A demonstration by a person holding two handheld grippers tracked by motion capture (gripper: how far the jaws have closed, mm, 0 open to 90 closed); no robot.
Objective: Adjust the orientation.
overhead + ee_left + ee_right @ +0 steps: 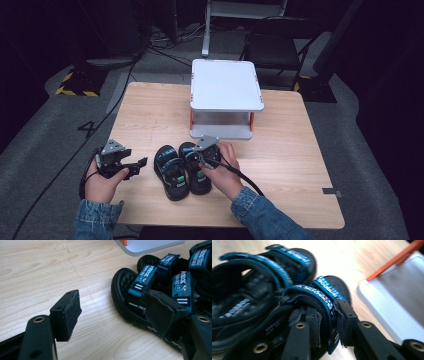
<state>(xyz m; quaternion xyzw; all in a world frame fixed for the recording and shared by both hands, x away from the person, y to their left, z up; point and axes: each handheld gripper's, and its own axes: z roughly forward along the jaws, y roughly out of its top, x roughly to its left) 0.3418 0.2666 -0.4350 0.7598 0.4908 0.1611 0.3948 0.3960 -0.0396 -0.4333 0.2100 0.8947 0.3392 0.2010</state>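
Note:
A pair of black sandals with blue straps lies side by side on the wooden table (150, 110). My right gripper (201, 165) comes down on the right sandal (191, 161); in the right gripper view its jaws (327, 310) are shut on that sandal's blue strap (323, 293), pads pressing both sides. The left sandal (169, 172) lies beside it (249, 290). My left gripper (139, 166) rests low on the table just left of the pair, open, with bare wood between its pads (112, 298). Its right pad stands in front of the left sandal's (140, 285) side.
A white two-level stand (226, 82) with orange posts sits at the table's far middle, just beyond the sandals; its lower shelf (392, 302) is close to my right gripper. Chair legs and cables are on the floor behind.

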